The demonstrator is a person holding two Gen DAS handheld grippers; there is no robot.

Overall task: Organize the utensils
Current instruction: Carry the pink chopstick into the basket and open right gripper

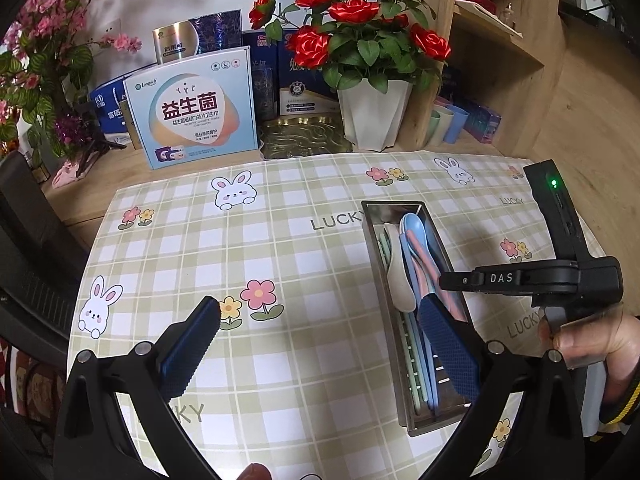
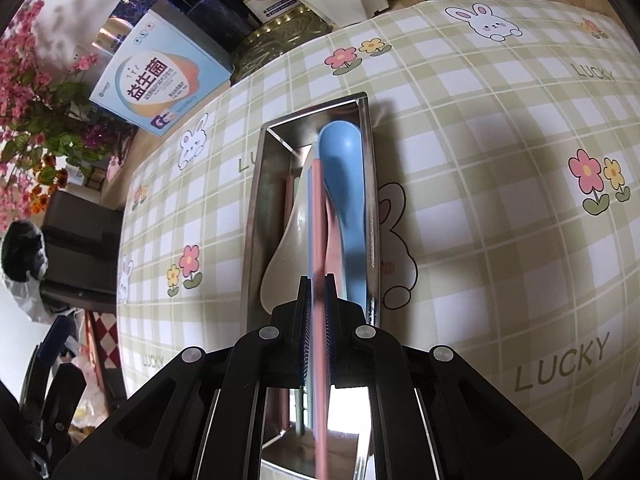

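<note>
Where the checked bunny-print cloth covers the table (image 1: 280,240), a long steel utensil tray (image 1: 374,240) lies lengthwise as the landmark for everything else. Behind the tray stands a white pot of red roses (image 1: 374,116). Inside the tray lie a blue spoon (image 2: 344,176), a cream spoon (image 2: 280,272) and a pink utensil handle (image 2: 319,240). The left tongs (image 1: 320,316) spread wide and empty, one pad over the tray, the other off to its side. The right tongs (image 2: 318,284), above the tray, are pinched tight on the pink handle.
</note>
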